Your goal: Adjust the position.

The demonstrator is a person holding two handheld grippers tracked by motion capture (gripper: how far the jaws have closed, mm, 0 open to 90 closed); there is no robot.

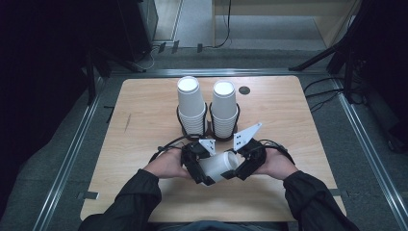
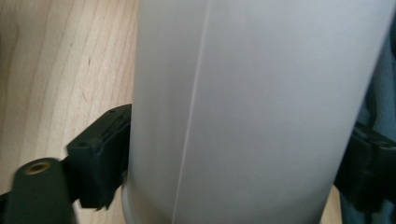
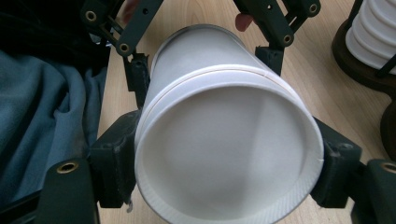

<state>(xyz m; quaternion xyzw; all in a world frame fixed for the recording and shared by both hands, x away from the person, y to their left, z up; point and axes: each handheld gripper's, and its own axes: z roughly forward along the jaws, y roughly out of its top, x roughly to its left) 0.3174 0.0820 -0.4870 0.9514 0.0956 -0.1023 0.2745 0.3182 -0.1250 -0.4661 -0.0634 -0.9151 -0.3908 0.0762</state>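
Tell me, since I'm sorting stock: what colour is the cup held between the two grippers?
Plain white, no print; the paper cup shows best in the right gripper view.

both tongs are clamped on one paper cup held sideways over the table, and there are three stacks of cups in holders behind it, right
Not quite: there are two stacks, not three. The high view shows the left stack of paper cups and the right stack of paper cups side by side in dark holders. The rest holds: the left tongs and right tongs both clamp the sideways paper cup.
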